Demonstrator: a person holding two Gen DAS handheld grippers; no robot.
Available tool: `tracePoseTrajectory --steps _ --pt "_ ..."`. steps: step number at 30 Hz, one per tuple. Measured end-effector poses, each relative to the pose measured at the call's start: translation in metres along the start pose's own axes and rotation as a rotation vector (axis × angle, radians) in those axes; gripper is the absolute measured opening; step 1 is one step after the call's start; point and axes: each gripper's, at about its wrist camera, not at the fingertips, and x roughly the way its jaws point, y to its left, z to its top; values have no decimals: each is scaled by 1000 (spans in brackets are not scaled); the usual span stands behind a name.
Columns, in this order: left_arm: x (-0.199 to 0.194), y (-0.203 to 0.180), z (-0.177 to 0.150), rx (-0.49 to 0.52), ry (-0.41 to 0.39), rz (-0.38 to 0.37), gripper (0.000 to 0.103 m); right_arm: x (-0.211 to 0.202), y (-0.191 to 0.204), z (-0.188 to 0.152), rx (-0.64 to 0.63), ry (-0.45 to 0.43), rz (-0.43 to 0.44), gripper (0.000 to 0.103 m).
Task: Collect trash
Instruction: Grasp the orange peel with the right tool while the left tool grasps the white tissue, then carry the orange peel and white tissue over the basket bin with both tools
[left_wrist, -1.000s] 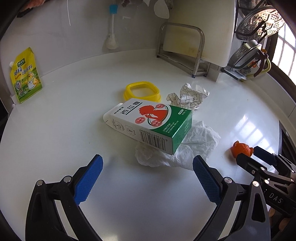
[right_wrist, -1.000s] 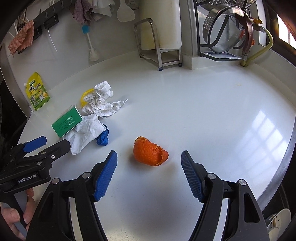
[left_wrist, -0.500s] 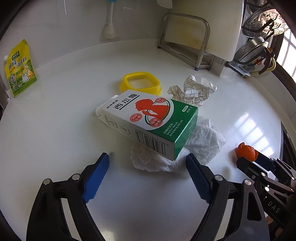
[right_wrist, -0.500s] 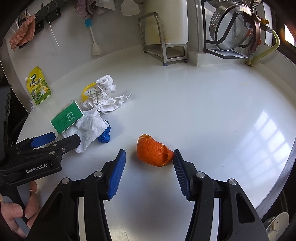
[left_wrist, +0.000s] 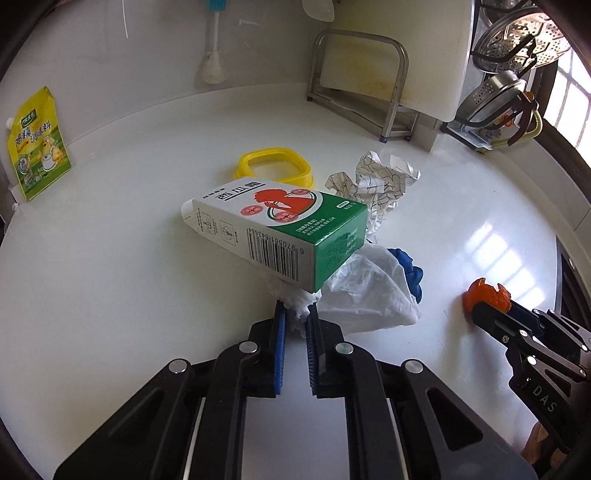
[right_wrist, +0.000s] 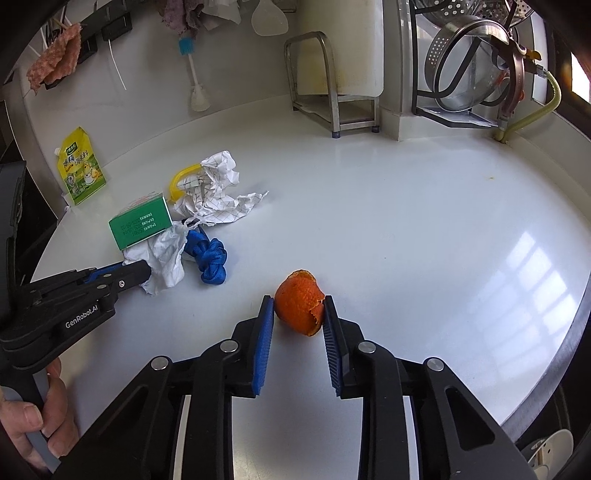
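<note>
My left gripper (left_wrist: 295, 312) is shut on the near edge of a crumpled white tissue (left_wrist: 365, 291) on the white counter. A green and white carton (left_wrist: 280, 225) lies tilted on the tissue, its far end lifted. A blue knotted cloth (left_wrist: 408, 264) lies beside the tissue. My right gripper (right_wrist: 298, 306) is shut on an orange peel (right_wrist: 297, 302) resting on the counter. The peel also shows in the left wrist view (left_wrist: 487, 293). Crumpled checked paper (right_wrist: 218, 195) and a yellow ring (left_wrist: 275, 166) lie behind the carton.
A yellow pouch (left_wrist: 37, 144) leans on the wall at the far left. A metal stand with a cutting board (left_wrist: 373, 66) and a rack of steel strainers (right_wrist: 469, 70) stand at the back. A brush (right_wrist: 194, 81) hangs on the wall. The counter edge (right_wrist: 569, 332) curves at right.
Both grippers moved forward and closed. The left one closed on the tissue's edge, tilting the carton. The right one closed on the orange peel.
</note>
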Motion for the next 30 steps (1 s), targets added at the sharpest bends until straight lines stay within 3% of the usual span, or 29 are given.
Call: tracePoseTrajectory --steps 18,30 --pt "-62 37 -40 15 -48 0 10 -38 11 -32 37 -43 26 23" --pt "-121 39 -91 54 -98 -21 10 -99 29 -93 105 -94 32 23"
